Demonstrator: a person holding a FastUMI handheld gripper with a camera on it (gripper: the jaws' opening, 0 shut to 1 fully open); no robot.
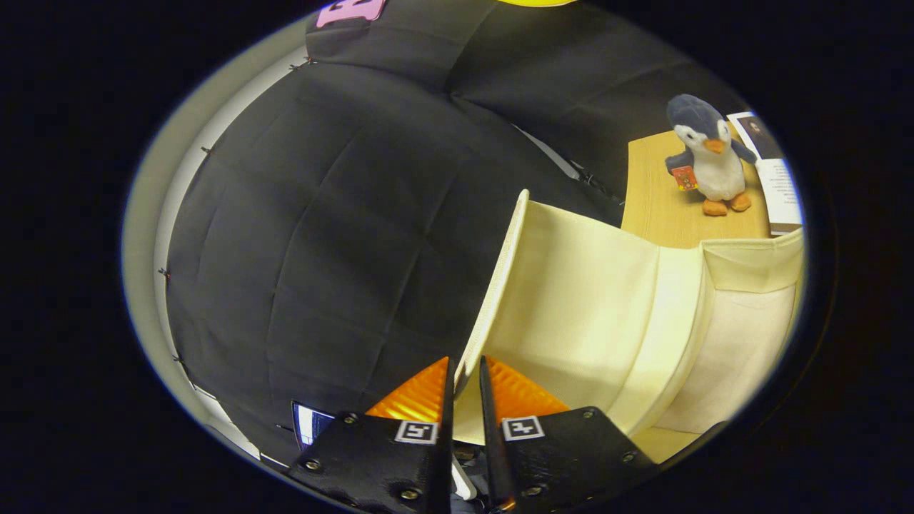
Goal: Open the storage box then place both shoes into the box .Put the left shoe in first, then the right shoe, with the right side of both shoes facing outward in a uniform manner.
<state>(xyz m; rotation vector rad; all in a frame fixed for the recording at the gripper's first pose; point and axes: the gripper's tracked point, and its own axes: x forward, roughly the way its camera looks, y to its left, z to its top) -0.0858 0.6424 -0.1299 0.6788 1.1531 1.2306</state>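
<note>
The cream fabric storage box (742,335) stands open ahead and to the right of the fingers, its pale inside showing. Its lid (571,300) is swung up and stands nearly upright, the woven edge rising away from the fingers. My gripper (464,371) is shut on the lid's near corner, with the thin fabric edge pinched between the two fingers.
A wooden table top (664,207) lies beyond the box with a plush penguin (707,153) standing on it and a printed sheet (775,178) beside it. The black cloth wall spans the left and back.
</note>
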